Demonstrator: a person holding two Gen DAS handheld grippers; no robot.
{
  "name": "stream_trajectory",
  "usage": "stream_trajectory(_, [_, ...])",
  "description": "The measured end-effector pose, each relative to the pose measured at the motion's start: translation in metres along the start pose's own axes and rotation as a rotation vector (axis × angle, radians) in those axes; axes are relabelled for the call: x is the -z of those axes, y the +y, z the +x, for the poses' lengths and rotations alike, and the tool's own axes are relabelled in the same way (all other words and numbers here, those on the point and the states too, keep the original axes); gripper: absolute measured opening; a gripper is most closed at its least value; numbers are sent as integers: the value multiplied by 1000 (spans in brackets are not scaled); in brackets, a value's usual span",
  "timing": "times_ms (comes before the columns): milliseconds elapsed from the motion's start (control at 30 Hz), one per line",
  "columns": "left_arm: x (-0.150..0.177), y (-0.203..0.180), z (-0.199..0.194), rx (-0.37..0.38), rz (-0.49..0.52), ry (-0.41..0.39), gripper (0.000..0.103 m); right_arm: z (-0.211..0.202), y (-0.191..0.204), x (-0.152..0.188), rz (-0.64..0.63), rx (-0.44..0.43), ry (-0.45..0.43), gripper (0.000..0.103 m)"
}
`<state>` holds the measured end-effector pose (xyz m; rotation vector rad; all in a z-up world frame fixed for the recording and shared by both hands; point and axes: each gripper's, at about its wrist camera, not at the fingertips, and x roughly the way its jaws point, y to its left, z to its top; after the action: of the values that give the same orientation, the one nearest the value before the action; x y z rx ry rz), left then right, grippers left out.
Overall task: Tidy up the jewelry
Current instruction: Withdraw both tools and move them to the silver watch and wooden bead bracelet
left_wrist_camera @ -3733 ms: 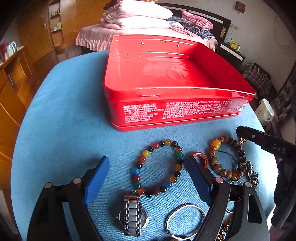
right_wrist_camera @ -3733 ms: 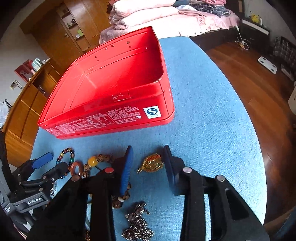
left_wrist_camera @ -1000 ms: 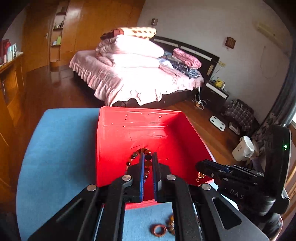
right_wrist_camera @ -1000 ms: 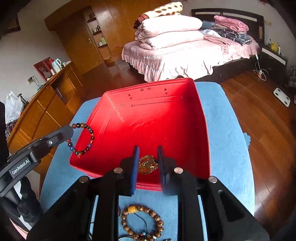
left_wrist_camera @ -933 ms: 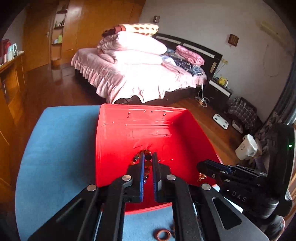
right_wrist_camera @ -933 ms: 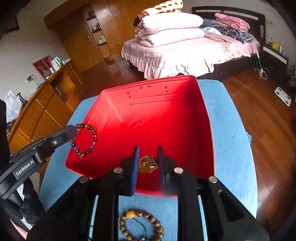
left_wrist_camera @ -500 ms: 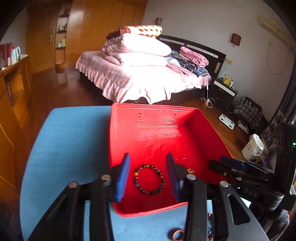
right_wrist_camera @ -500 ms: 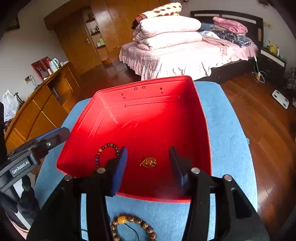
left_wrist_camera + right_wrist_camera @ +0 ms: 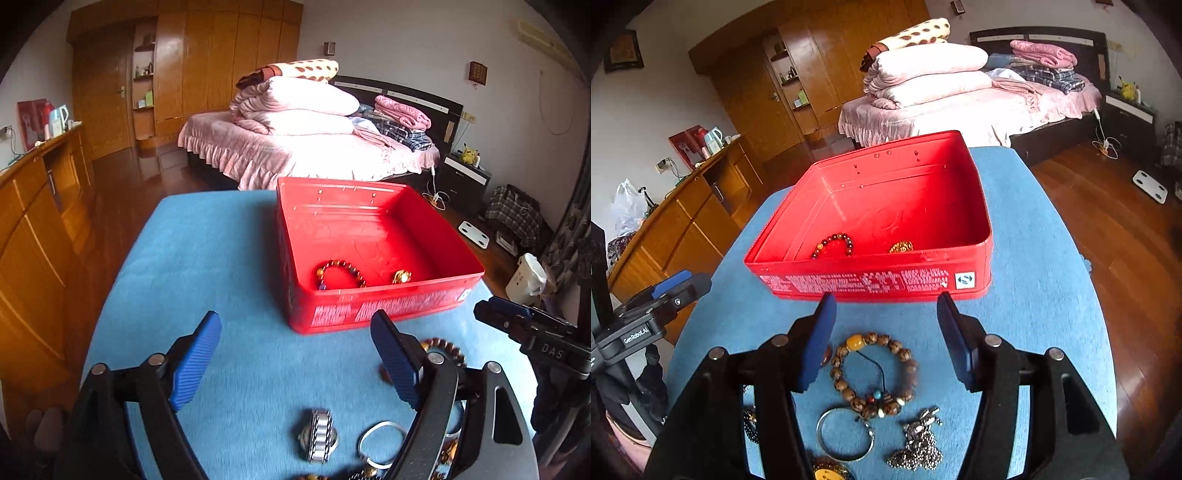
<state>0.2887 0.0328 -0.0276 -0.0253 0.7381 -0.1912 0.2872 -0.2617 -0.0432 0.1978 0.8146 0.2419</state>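
A red tin box (image 9: 369, 314) (image 9: 871, 280) stands on the blue table. Inside it lie a multicoloured bead bracelet (image 9: 340, 273) (image 9: 833, 243) and a gold pendant (image 9: 401, 276) (image 9: 900, 246). My left gripper (image 9: 295, 354) is open and empty, in front of the box's left corner. My right gripper (image 9: 886, 332) is open and empty, above a brown wooden bead bracelet (image 9: 873, 373). In front of the box lie a silver watch (image 9: 318, 435), a silver bangle (image 9: 845, 434) (image 9: 382, 441) and a silver chain (image 9: 918, 448).
The blue table (image 9: 229, 258) is round, with its edge close on both sides. A wooden cabinet (image 9: 33, 236) stands on the left and a bed (image 9: 306, 147) behind. The other gripper shows at the right edge (image 9: 532, 332) and at the left edge (image 9: 653, 310).
Both grippers opened and dropped the bead bracelet and gold pendant into the box, then drew back toward the near side of the table and opened wider.
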Motion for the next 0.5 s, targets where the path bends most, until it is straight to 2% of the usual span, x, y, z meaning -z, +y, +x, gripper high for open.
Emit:
stream_trajectory(233, [33, 4, 0, -39, -8, 42, 83, 7, 5, 33, -11, 26, 48, 56])
stream_trajectory(500, [61, 8, 1, -41, -25, 96, 83, 7, 1, 48, 18, 29, 64, 56])
